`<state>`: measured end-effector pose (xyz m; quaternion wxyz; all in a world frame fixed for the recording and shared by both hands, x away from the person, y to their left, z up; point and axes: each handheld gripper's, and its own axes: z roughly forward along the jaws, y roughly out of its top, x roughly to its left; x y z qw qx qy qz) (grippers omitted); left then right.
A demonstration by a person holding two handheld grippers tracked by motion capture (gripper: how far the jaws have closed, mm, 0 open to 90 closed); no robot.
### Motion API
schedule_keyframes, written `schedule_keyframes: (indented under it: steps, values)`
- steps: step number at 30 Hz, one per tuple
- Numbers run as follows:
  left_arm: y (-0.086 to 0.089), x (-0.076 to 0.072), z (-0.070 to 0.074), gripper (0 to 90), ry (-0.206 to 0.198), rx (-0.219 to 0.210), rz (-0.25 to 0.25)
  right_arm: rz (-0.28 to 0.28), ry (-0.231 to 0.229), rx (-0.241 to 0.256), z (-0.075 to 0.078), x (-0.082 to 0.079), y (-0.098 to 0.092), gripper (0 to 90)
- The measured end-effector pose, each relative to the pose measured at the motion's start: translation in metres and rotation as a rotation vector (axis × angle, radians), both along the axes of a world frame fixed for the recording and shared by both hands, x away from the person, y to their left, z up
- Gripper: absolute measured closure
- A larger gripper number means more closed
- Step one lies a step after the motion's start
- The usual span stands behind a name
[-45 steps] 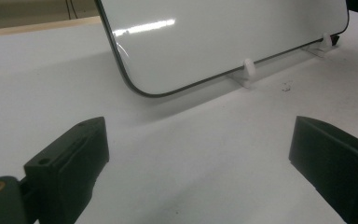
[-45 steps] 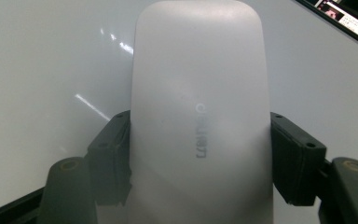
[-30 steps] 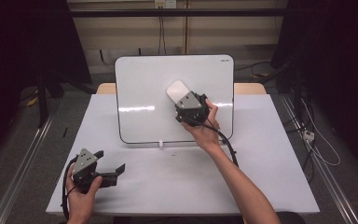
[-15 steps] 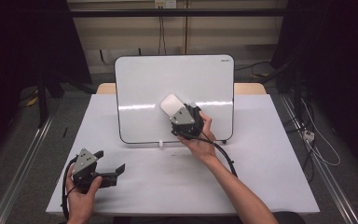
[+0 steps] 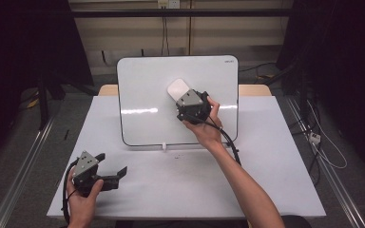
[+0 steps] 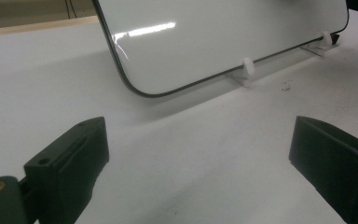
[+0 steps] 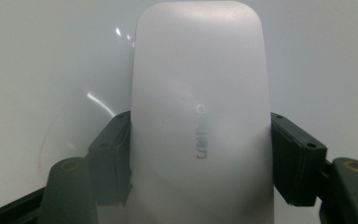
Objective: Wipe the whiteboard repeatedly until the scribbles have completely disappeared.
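High view: the right gripper [image 5: 186, 97] presses a white eraser [image 5: 177, 88] against the whiteboard [image 5: 142, 95] standing at the surface's [image 5: 275, 156] far edge. The left gripper [image 5: 109, 173] rests near the front-left corner.

Left gripper view: jaws wide apart, holding nothing, facing the whiteboard [image 6: 205, 37].

Right gripper view: jaws clamped on the eraser's [image 7: 198, 112] sides.

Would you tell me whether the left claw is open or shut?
Open: the left claw has its two black jaws wide apart above the table, holding nothing.

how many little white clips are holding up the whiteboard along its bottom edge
2 in the left gripper view: one clip near the middle of the whiteboard bottom edge, another clip toward its far corner. More could be out of frame.
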<state>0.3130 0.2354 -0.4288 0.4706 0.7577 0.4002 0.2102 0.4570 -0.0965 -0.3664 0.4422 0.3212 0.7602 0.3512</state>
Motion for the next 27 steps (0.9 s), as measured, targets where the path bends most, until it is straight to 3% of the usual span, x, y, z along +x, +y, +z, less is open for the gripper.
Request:
schedule_keyframes:
  steps: [4, 10, 18, 27]
  values:
    - [0.0, 0.0, 0.0, 4.8, 0.0, -0.006, -0.001, -0.009, 0.001, 0.011, 0.005, 0.005, 0.001, 31.7]
    - [-0.002, 0.0, 0.0, 4.8, 0.0, 0.0, -0.005, -0.023, -0.015, 0.03, -0.001, 0.001, 0.004, 31.7]
    - [-0.002, 0.0, 0.0, 4.8, -0.001, 0.002, -0.004, 0.047, 0.007, -0.05, -0.028, -0.022, 0.027, 31.8]
    - [-0.006, -0.002, 0.001, 4.8, -0.008, 0.014, -0.021, 0.105, 0.024, -0.094, -0.05, -0.041, 0.051, 31.8]
